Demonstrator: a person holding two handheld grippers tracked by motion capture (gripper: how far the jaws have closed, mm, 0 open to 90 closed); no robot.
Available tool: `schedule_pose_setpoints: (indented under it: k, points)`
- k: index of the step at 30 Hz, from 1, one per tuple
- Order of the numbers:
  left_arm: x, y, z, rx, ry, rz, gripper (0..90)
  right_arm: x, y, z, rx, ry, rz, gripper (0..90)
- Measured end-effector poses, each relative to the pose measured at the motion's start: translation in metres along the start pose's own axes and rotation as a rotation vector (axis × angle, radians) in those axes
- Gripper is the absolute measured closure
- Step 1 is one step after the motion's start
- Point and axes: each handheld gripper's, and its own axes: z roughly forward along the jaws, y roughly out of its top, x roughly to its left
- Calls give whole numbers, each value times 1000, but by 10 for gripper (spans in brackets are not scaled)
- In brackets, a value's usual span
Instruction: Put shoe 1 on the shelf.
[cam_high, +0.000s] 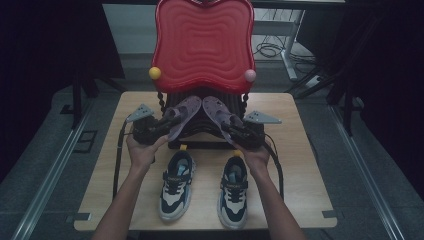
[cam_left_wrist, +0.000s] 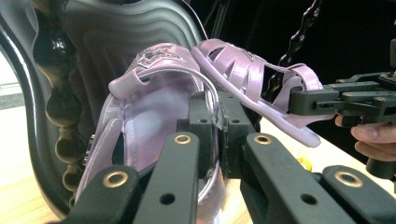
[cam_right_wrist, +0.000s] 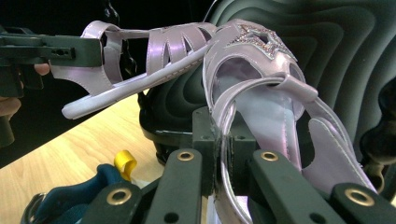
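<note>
Two lilac sandals are held up in front of a black ribbed stand (cam_high: 200, 134), their toes nearly meeting. My left gripper (cam_high: 167, 125) is shut on the left sandal (cam_high: 184, 113). In the left gripper view its jaws (cam_left_wrist: 217, 133) pinch that sandal (cam_left_wrist: 149, 116) by its side wall. My right gripper (cam_high: 231, 129) is shut on the right sandal (cam_high: 215, 111). The right gripper view shows its jaws (cam_right_wrist: 223, 136) clamped on the rim of the star-decorated sandal (cam_right_wrist: 266, 100), with the other sandal (cam_right_wrist: 140, 58) beyond.
A red wavy panel (cam_high: 202, 42) with a yellow ball (cam_high: 155, 73) and a pink ball (cam_high: 250, 75) rises behind the stand. Two navy-and-white sneakers (cam_high: 176, 185) (cam_high: 233, 192) stand on the wooden table (cam_high: 295, 165) near its front edge, between the person's forearms.
</note>
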Motion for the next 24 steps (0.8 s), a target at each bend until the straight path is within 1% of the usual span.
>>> schedule_pose_setpoints:
  k: [3, 6, 8, 11, 12, 21, 24]
  points:
    - [1, 1, 3, -4, 6, 4, 861, 0, 2, 4, -5, -7, 2, 855]
    - [2, 3, 7, -5, 13, 19, 862, 0, 3, 8, -18, -17, 4, 855]
    - [2, 4, 9, -4, 18, 28, 861, -1, 3, 10, -16, -19, 10, 855]
    - [4, 5, 13, -9, 19, 27, 862, -2, 4, 12, -25, -30, 8, 855]
    - [4, 5, 14, -10, 19, 26, 862, -2, 4, 13, -24, -31, 15, 855]
    - [6, 8, 21, -20, 31, 44, 862, -4, 9, 20, -37, -58, 7, 855]
    - [6, 8, 24, -27, 38, 49, 862, -3, 10, 23, -38, -68, -5, 855]
